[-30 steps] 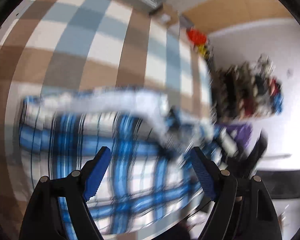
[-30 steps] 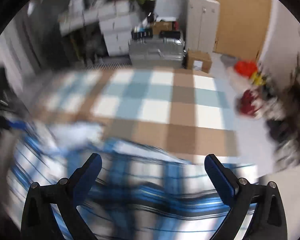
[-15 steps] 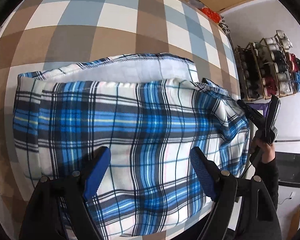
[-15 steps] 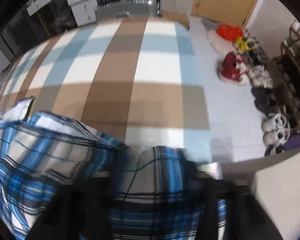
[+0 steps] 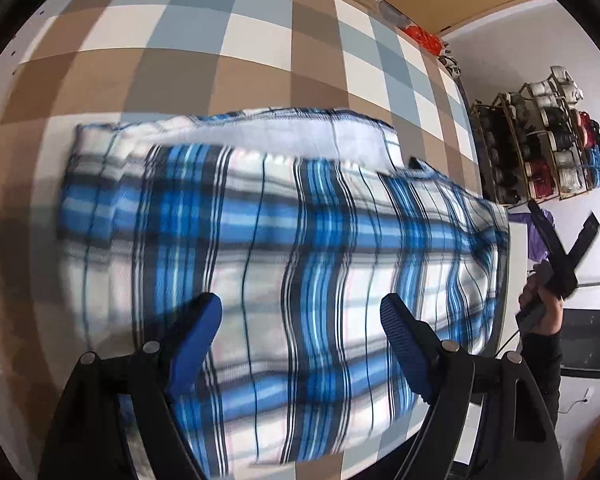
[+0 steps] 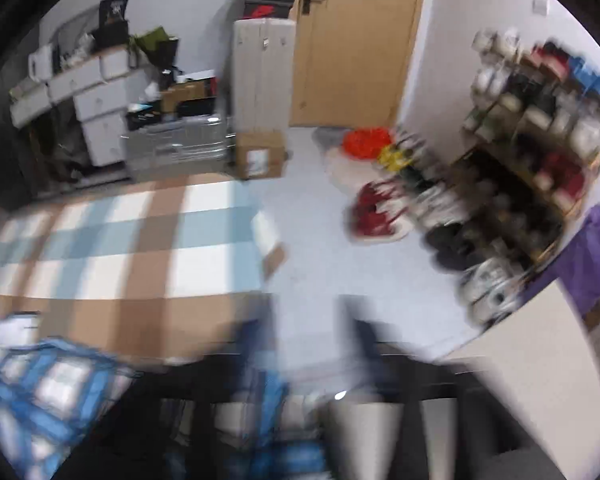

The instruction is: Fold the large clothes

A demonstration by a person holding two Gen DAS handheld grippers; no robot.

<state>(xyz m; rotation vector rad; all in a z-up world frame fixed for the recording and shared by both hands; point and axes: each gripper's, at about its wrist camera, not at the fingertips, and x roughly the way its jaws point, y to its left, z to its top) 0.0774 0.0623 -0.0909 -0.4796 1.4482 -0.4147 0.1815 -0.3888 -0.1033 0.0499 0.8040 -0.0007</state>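
A blue, white and black plaid garment (image 5: 284, 240) lies folded on a checked brown, white and blue cloth (image 5: 228, 40). Its white inner side shows along the far edge. My left gripper (image 5: 300, 320) hovers open and empty above the garment's near part. My right gripper (image 5: 556, 264) shows in the left wrist view, held off the garment's right end, beyond the table edge, jaws apart. In the right wrist view it (image 6: 308, 344) is a dark blur, with the garment (image 6: 48, 380) at lower left.
A shoe rack (image 5: 540, 140) stands against the white wall to the right; it also shows in the right wrist view (image 6: 532, 140). A cardboard box (image 6: 260, 154), a wooden door (image 6: 352, 40), a grey cabinet (image 6: 262, 72) and stacked drawers (image 6: 100, 100) lie beyond the table.
The right gripper has come off the garment's right end and swung up and right, away from the table. The left gripper stays open over the garment, which has shifted slightly.
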